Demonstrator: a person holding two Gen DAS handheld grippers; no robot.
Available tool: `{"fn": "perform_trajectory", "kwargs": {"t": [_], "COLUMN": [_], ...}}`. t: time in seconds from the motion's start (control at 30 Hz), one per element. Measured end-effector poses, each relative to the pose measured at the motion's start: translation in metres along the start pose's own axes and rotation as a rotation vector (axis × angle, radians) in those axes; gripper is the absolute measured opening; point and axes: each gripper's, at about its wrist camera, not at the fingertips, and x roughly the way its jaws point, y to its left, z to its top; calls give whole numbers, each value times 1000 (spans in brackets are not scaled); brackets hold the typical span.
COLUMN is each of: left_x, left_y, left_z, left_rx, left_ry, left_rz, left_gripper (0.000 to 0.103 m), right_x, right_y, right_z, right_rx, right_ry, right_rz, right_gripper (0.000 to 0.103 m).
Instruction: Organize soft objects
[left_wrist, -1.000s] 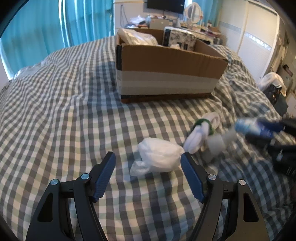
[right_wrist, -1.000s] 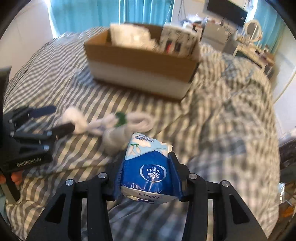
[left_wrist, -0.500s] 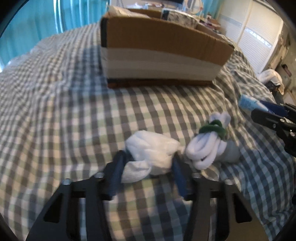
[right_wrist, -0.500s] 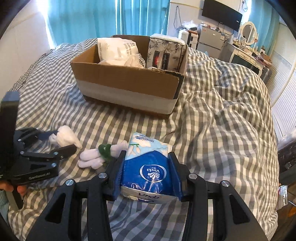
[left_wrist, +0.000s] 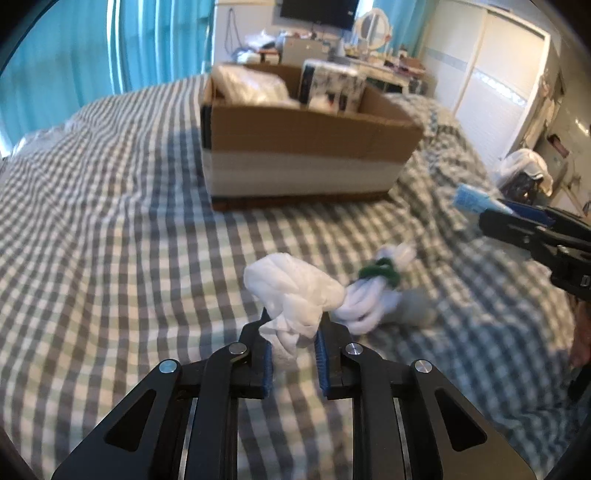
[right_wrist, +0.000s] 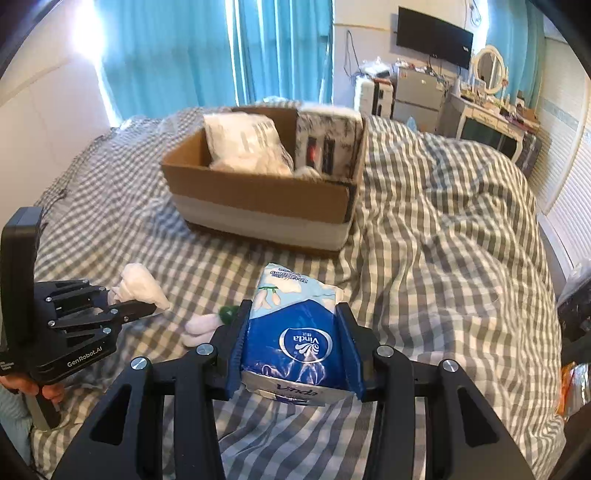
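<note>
While left gripper (left_wrist: 293, 341) is squeezing white sock ball (left_wrist: 291, 291), right gripper (right_wrist: 293, 345) is pinching Vinda tissue pack (right_wrist: 295, 332); lifting both over cardboard box (right_wrist: 258, 199) wall, dropping gently.

Blurred in the left wrist view: bundled white socks (left_wrist: 373, 295) at 3 o'clock of the white cloth (left_wrist: 295, 295). Cut off at the right edge: right gripper (left_wrist: 517, 218). Hidden behind the cardboard box (right_wrist: 258, 199) wall: lower parts of its packs.

Grey-and-white checked bedspread (left_wrist: 110, 229), blue-and-white tissue pack (right_wrist: 295, 332), white bundle (left_wrist: 291, 291), teal curtains (right_wrist: 280, 51).
</note>
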Motion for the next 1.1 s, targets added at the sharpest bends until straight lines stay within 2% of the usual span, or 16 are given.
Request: {"fn": "perform_trajectory", "kwargs": {"t": [0.2, 0.33, 0.47, 0.57, 0.83, 0.97, 1.1], "left_x": [-42, -64, -68, -58, 8, 40, 67], "left_y": [-14, -24, -24, -20, -5, 4, 6], "left_z": [14, 39, 73, 101, 160, 167, 163], "left_rx": [9, 39, 44, 21, 18, 19, 43], "left_ry": [-77, -137, -183, -196, -149, -89, -37], "left_rz": [-17, -28, -27, -44, 15, 5, 26], "left_gripper": [17, 17, 17, 17, 17, 17, 19], "right_x": [-31, -51, -65, -67, -39, -11, 17], "right_y": [9, 10, 8, 4, -11, -20, -26], "right_z": [12, 29, 54, 73, 123, 141, 154], "right_rx": [-35, -50, -70, -79, -90, -80, -72], "right_ry": [-76, -130, -187, -216, -236, -220, -202], "right_rz": [17, 29, 26, 26, 22, 38, 44], "right_gripper": [43, 43, 44, 44, 44, 44, 44]}}
